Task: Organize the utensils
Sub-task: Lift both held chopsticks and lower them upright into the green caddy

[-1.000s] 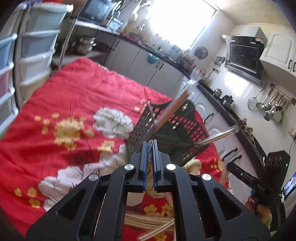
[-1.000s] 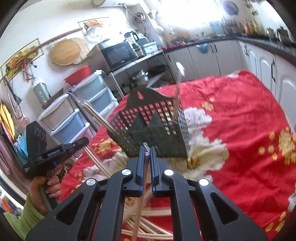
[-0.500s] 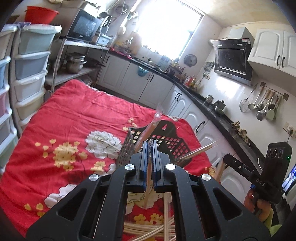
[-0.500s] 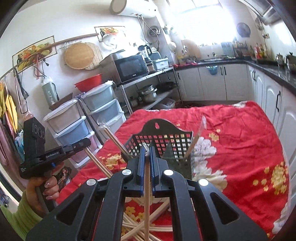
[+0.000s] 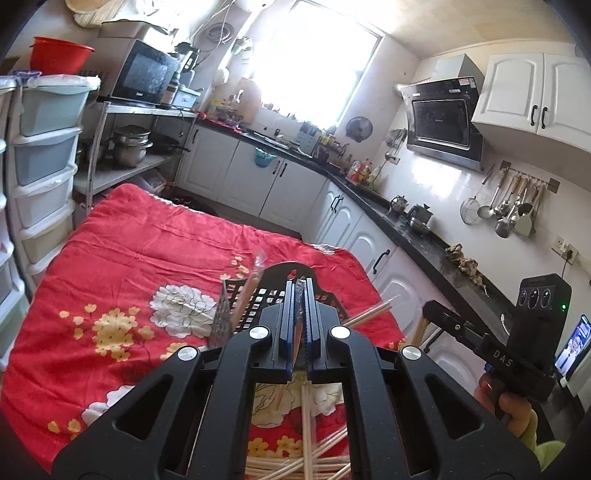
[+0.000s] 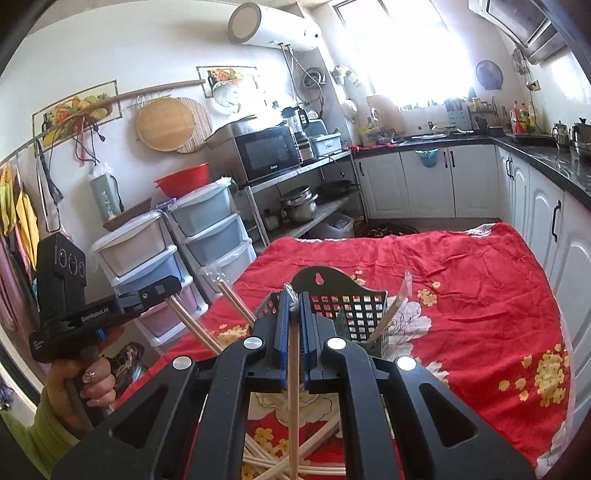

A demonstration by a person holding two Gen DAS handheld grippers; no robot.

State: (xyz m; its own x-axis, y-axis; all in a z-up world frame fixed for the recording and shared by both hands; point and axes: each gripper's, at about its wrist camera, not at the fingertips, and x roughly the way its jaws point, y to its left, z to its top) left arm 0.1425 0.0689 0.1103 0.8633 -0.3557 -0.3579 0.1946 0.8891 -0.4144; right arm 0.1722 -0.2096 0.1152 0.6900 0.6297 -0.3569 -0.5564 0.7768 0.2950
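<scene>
While both claws sit clamped, each pinches one wrapped chopstick — left gripper (image 5: pixel 300 295) and right gripper (image 6: pixel 291 306) held above the red floral cloth (image 5: pixel 147 258). Black mesh utensil basket (image 6: pixel 354 310) stands just ahead, one chopstick (image 6: pixel 391 314) upright in it. Loose chopstick pile (image 6: pixel 295 458) lies below the grippers.

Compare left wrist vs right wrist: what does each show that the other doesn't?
Left wrist only: range hood, ladles on the wall rail, and the right tool seen from outside.
Right wrist only: water heater, round wooden board, and the left tool seen from outside.
Both: red floral cloth, black utensil basket, loose chopstick pile, microwave, and a wrapped chopstick pair pinched in each view's own tool.
</scene>
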